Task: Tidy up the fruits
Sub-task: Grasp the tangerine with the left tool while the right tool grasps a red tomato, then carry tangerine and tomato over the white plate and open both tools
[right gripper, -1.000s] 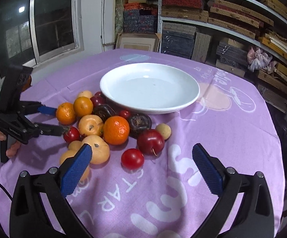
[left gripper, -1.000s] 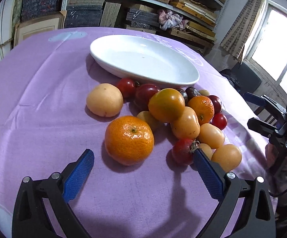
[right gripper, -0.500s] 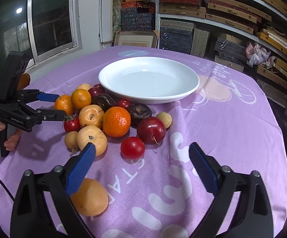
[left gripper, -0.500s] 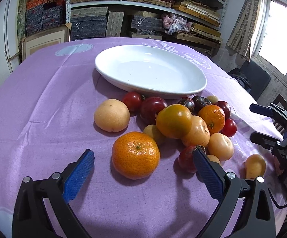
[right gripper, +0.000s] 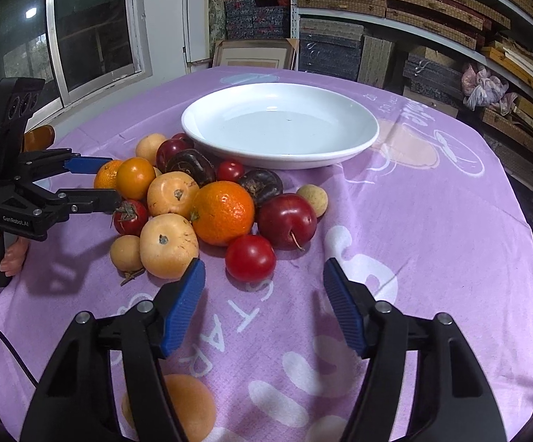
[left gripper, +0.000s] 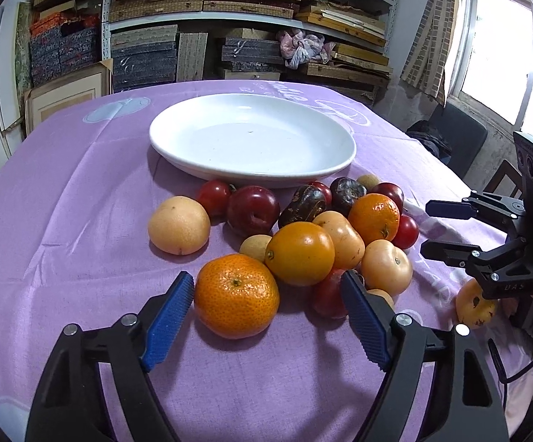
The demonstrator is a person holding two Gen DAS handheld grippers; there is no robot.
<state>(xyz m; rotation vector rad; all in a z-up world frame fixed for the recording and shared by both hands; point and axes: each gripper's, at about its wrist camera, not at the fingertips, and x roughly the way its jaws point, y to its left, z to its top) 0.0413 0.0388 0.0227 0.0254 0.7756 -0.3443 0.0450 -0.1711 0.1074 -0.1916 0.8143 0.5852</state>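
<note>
A round table under a purple printed cloth [left gripper: 82,221] stands before shelves stacked with boxes and boards, a window to one side. Nearest the left gripper [left gripper: 266,316] lies a big mandarin [left gripper: 236,294] between its blue pads; the jaws are closing, the left pad just beside the peel, the right pad apart from it, so nothing is gripped yet. In the right wrist view the right gripper [right gripper: 263,305] is also closing on empty air, with a red tomato [right gripper: 250,258] just ahead of its tips, and a pale orange fruit [right gripper: 189,405] lies by itself under its left finger. Beyond sits the heap of fruit [left gripper: 325,228]: oranges, pale yellow fruits, plums, dark round ones, all touching. Farthest stands the white plate [left gripper: 178,147], with nothing in it, the heap's far edge against its rim.

The step looks like the first picks. Next, I judge, each gripper must clamp its fruit firmly without squashing it, lift clear of the neighbours so none roll, and carry it to the plate.
</note>
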